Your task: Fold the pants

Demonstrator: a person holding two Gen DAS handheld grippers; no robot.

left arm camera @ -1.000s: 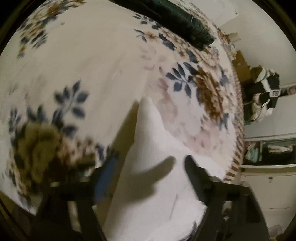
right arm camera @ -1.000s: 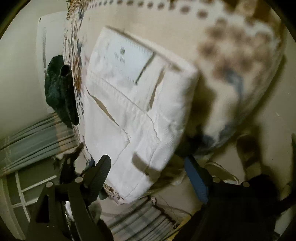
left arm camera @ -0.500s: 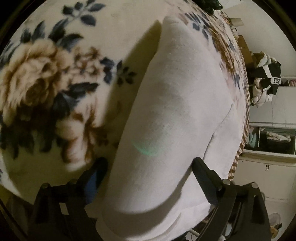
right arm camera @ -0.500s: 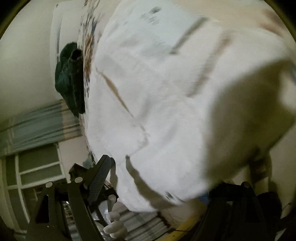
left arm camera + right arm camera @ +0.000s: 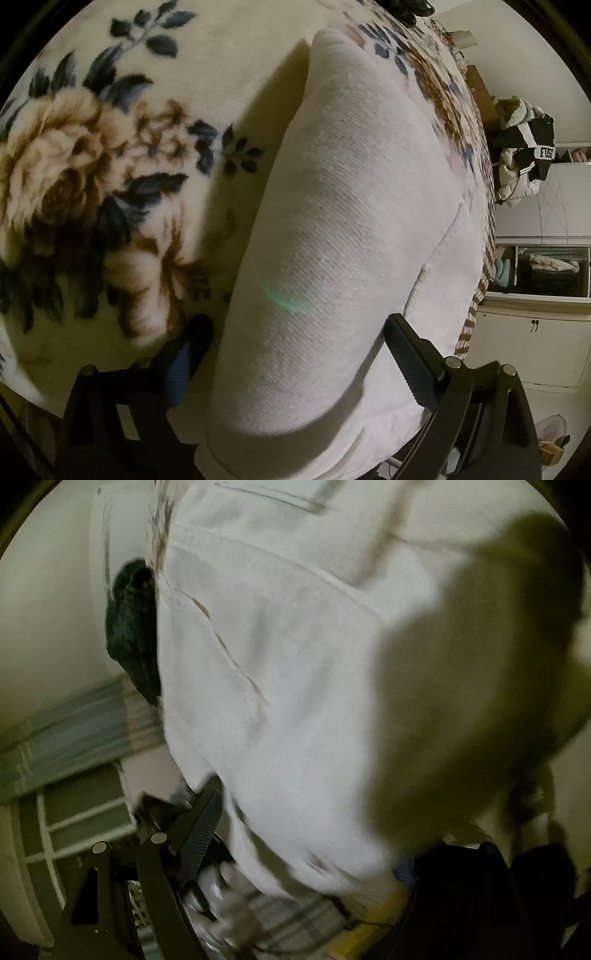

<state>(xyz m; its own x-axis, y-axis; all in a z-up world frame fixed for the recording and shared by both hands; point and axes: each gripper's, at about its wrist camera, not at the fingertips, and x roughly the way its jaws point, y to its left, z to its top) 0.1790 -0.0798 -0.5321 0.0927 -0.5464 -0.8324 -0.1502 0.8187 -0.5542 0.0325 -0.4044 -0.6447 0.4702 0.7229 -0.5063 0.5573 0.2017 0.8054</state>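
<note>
The white pants (image 5: 332, 221) lie folded in a thick bundle on a floral blanket (image 5: 92, 166). My left gripper (image 5: 295, 362) is open, its two fingers straddling the folded end of the bundle, which fills the gap between them. In the right wrist view the pants (image 5: 295, 683) fill most of the frame, pocket seams showing. My right gripper (image 5: 306, 845) is open around the bundle's near edge; its left finger (image 5: 199, 830) shows, the right finger is mostly hidden behind cloth and shadow.
A dark green garment (image 5: 133, 635) lies at the blanket's far edge, also in the left wrist view (image 5: 406, 7). Clothes hang on a rack (image 5: 524, 155) and cabinets (image 5: 535, 350) stand beyond the bed. Striped curtains (image 5: 74, 716) and a window are at the left.
Both grippers have moved in close to the folded pants, which now fill the gap between the fingers. The pants loom much larger in both views.
</note>
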